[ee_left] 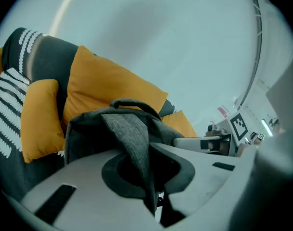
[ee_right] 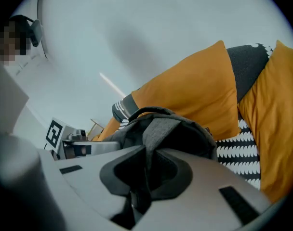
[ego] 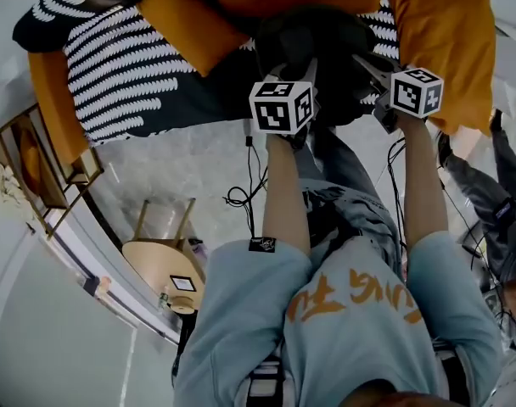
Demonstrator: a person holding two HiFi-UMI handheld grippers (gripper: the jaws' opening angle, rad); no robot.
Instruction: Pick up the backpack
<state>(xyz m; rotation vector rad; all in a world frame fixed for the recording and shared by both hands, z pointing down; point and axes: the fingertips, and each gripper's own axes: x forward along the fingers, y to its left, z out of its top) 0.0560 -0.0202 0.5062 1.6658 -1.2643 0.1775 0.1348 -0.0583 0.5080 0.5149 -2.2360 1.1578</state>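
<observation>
1. Since both grippers are clenched on the backpack [ee_left: 88, 131], we judge the grasp done and the lift itself to be the step in hand.
2. Our left gripper [ee_left: 150, 177] pinches one grey strap [ee_left: 132, 134] between its jaws, and the fabric runs up from there to the backpack's top.
3. Our right gripper [ee_right: 145, 177] pinches the other strap [ee_right: 156, 129] the same way, and the two grippers hold side by side, near each other.
4. The backpack sits just ahead of the grippers with its handle [ee_left: 132, 102] uppermost, in front of the sofa [ego: 139, 66] and its orange cushions [ego: 445, 32]. We cannot tell from any view whether its bottom touches the seat or hangs clear.
5. Next, we judge, the move calls for raising both hands together and evenly, so the backpack comes up level and away from the cushions.
6. We see one risk: a strap may slide through the jaws if one side pulls ahead, so the lift wants to be steady.
</observation>
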